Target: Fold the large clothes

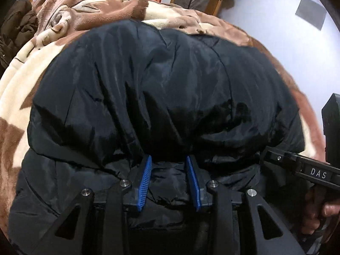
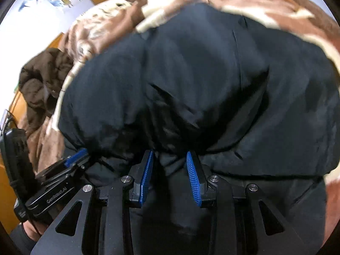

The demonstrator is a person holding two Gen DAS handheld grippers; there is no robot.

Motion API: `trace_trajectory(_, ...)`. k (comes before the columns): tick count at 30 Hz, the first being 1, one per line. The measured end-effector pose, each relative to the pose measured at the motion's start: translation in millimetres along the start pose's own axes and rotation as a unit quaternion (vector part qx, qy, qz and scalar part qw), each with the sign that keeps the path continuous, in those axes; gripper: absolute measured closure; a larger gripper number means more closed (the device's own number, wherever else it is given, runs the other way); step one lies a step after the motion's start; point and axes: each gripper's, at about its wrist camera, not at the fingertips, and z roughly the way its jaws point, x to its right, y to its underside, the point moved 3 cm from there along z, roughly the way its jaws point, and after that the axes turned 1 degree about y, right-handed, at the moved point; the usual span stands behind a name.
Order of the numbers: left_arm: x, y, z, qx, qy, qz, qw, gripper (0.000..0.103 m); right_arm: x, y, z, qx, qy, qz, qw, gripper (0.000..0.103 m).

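Folding is looking partway done; black padded coat [image 1: 161, 89] is lying on the blanketed bed [image 1: 25, 80], its near edge doubled over. Left tongs [image 1: 169, 161] and right tongs [image 2: 169, 157] are each gripping that edge; flattening is remaining.

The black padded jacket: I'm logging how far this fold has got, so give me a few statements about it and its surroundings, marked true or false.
1. The black padded jacket lies on a brown and cream blanket. True.
2. The left gripper hangs clear of the jacket. False: jacket fabric is bunched between its blue pads.
3. The right gripper also has jacket fabric between its fingers. True.
4. The jacket is spread flat in one layer. False: an upper layer is doubled over a lower one.
5. A dark brown garment lies beside the blanket. True.
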Motion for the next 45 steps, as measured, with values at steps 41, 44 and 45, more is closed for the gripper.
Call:
trace_trajectory(41, -46, -113, -49, 0.097, -0.023, -0.013, 0.9950, 0.067, 23, -89, -78, 0.144, 0.090, -0.044, 0.984, 0.067)
trace_trajectory(44, -49, -140, -24, 0.086, -0.034, -0.014, 0.9956, 0.067, 17, -114, -68, 0.144, 0.089, -0.052, 0.984, 0.067)
trace_trajectory(45, -53, -145, -10, 0.073, -0.034, -0.023, 0.9965, 0.067, 16, -122, -59, 0.138, 0.092, -0.056, 0.985, 0.067)
